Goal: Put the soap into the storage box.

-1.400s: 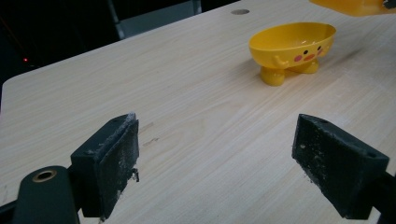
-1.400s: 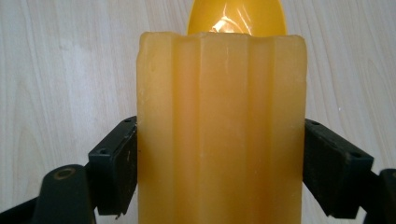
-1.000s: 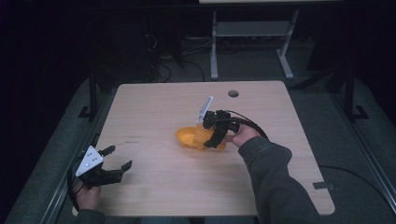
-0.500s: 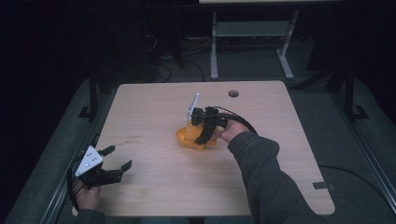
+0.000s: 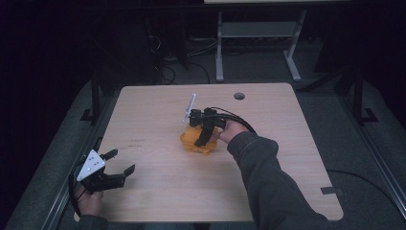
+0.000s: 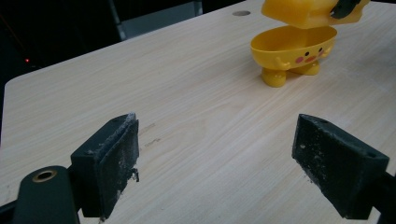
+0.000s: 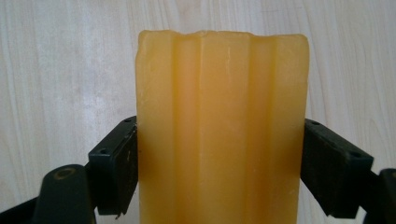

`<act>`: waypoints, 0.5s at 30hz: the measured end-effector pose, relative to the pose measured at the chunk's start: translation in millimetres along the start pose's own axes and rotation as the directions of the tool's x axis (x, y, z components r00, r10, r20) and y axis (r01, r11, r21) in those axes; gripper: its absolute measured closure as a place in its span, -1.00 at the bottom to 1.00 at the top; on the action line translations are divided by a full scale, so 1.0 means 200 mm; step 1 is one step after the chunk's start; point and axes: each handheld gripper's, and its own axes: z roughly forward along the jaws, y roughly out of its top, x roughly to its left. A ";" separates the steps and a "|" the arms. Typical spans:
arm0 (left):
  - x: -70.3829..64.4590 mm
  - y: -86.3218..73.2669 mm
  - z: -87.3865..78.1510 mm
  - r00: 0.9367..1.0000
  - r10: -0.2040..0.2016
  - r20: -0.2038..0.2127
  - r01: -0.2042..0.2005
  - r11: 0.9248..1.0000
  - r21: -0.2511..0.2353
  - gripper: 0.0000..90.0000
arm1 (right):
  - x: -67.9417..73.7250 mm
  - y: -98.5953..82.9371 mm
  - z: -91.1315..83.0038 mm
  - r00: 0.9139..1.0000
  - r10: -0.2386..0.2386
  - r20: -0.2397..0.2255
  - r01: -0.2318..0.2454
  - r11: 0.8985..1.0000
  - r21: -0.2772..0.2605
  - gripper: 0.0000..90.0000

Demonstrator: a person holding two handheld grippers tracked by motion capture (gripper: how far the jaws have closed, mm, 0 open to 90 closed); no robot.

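A yellow toy bowl [image 6: 293, 50] with small feet and a painted face stands near the middle of the wooden table [image 5: 297, 143]. Just above it hangs a yellow ribbed top piece [image 7: 222, 121], with my right gripper [image 7: 219, 163] shut on its two sides. In the high view the right gripper [image 5: 202, 138] points down over the yellow toy [image 5: 191, 143]. My left gripper [image 5: 119, 162] rests at the table's near left corner, wide open with nothing between its pads [image 6: 109, 163], and it faces the toy from well short of it.
A round cable hole [image 5: 239, 96] sits near the table's far edge. A metal stand [image 5: 258, 33] and cables lie on the dark floor beyond the table. Bare wood lies between the left gripper and the toy.
My right gripper has moved left with the yellow piece, from beside the bowl to above it. The left gripper has stayed put.
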 end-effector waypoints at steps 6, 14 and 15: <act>0.00 0.00 0.00 1.000 -0.002 0.001 0.002 1.000 -0.003 -0.69 | -0.01 0.01 0.05 1.000 0.004 -0.013 -0.003 1.000 0.026 -0.54; 0.00 0.00 0.00 1.000 -0.001 0.002 0.001 1.000 -0.003 -0.69 | -0.02 0.03 0.08 1.000 0.019 -0.014 -0.019 0.999 0.038 -0.54; 0.00 0.00 0.00 1.000 -0.003 0.001 0.003 1.000 -0.002 -0.69 | -0.02 0.03 0.09 1.000 0.017 -0.015 -0.017 0.999 0.041 -0.54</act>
